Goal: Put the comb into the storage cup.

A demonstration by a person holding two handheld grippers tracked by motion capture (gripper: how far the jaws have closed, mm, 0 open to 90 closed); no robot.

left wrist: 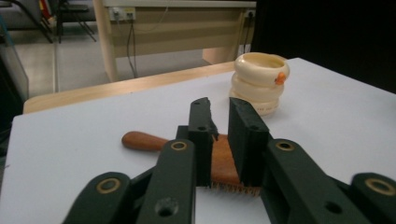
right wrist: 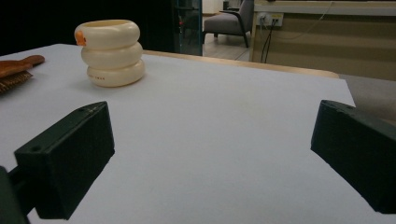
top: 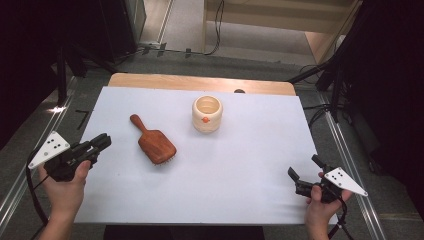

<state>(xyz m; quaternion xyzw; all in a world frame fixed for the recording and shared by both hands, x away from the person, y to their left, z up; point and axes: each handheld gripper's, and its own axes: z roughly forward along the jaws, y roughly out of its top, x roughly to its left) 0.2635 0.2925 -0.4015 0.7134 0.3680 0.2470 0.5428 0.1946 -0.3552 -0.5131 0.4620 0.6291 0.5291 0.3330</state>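
Note:
A brown wooden hairbrush [top: 156, 145] lies bristles down on the white table cover [top: 240, 170], its handle pointing to the far left. A cream ringed pot [top: 207, 114] with a small orange mark stands upright behind it, near the middle. My left gripper [top: 102, 142] hovers at the cover's left edge, aimed at the brush. In the left gripper view its jaws [left wrist: 223, 116] stand almost together with nothing between them, the brush [left wrist: 142, 140] just beyond and the pot [left wrist: 259, 84] farther off. My right gripper [top: 303, 166] is wide open near the front right corner, and the right gripper view shows the pot [right wrist: 110, 53] and the brush [right wrist: 14, 70] far off at the left.
The wooden tabletop [top: 200, 82] shows as a strip past the cover's far edge. Dark stands and cables [top: 330, 80] flank the table on both sides. A pale wooden desk [left wrist: 177, 28] stands on the floor beyond.

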